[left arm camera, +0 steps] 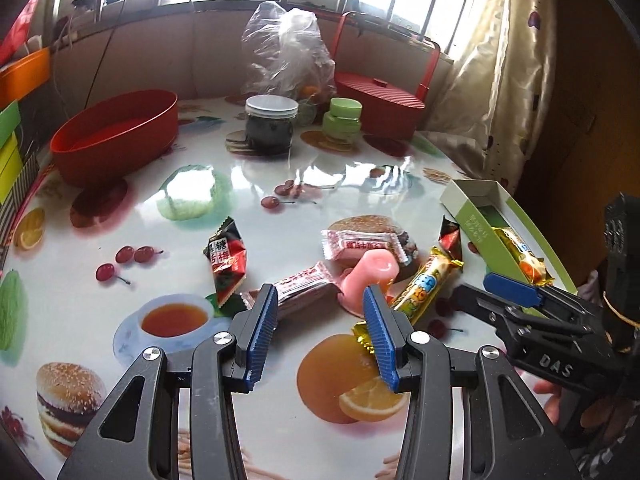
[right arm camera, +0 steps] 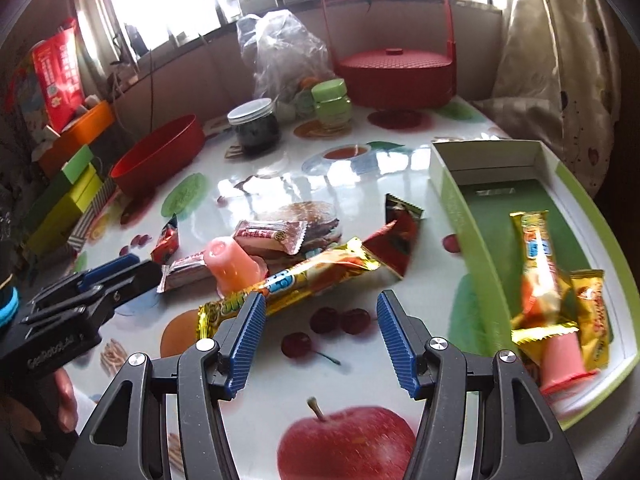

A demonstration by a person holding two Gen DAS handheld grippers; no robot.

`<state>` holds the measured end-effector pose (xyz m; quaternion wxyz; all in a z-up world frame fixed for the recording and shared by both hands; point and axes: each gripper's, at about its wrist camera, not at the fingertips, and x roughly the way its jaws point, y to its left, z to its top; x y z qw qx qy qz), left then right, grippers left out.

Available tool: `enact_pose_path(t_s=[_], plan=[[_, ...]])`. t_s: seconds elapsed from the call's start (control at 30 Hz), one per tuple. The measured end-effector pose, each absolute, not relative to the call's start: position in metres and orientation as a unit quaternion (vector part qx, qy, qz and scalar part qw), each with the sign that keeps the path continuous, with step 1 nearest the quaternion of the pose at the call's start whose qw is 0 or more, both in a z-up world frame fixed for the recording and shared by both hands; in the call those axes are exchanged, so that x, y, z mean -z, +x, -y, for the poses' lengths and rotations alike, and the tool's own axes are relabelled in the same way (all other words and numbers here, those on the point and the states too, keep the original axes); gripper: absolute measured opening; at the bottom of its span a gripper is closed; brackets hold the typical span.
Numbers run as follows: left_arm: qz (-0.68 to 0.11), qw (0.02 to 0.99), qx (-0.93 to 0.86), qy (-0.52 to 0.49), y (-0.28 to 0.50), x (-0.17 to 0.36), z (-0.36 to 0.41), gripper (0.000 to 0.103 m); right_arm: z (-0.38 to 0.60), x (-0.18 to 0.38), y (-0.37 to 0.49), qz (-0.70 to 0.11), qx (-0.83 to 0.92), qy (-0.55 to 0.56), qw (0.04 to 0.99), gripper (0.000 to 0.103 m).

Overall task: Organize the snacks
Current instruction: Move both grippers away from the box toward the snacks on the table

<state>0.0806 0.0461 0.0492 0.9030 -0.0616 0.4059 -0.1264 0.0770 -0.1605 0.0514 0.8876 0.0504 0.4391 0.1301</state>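
Both grippers hover low over the glossy fruit-print table [left arm camera: 280,176]. On the left gripper [left arm camera: 320,336] the blue ribbed fingers are spread apart with nothing between them, and on the right gripper [right arm camera: 320,336] the fingers are spread apart in the same way and hold nothing.

Just in front of the left gripper lies the loose pile of snacks. A pink jelly cup [left arm camera: 370,276] stands upside down on its wide rim. Touching it on the left is a pink-and-white wrapped bar [left arm camera: 298,286], and a second pink-and-white packet [left arm camera: 362,245] lies just behind it. A long gold wrapped stick [left arm camera: 424,284] lies slanted beside the cup on the right, and its near end is under the right finger of the left gripper. A dark red-and-black plum candy packet [left arm camera: 226,262] lies apart on the left, and another dark red packet [right arm camera: 400,232] lies at the far end of the gold stick.

To the right, a green open cardboard box [right arm camera: 472,240] sits at the table edge. Inside it are a gold stick [right arm camera: 540,264], a small gold packet [right arm camera: 592,312] and a pink jelly cup [right arm camera: 564,364] lying on its side.

Farther back are a red oval bowl [left arm camera: 116,136], a dark jar with a white lid [left arm camera: 272,124], a small green jar [left arm camera: 342,118], a clear plastic bag [left arm camera: 286,48] and a red lidded basket with a handle [left arm camera: 380,96].
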Motion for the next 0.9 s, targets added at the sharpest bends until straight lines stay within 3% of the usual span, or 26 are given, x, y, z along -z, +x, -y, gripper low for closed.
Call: enact_pose_path(t_s=[0.47,0.9], plan=[[-0.415,0.897,0.134,-0.071,0.086,-0.040,-0.048,0.046,0.148,-0.031,0.115,-0.470,-0.092,0.100,0.872,0.060],[-0.419,0.894,0.142,-0.075,0.090,-0.038,-0.048,0.046,0.134,-0.022,0.110,-0.484,-0.084,0.036,0.870,0.061]])
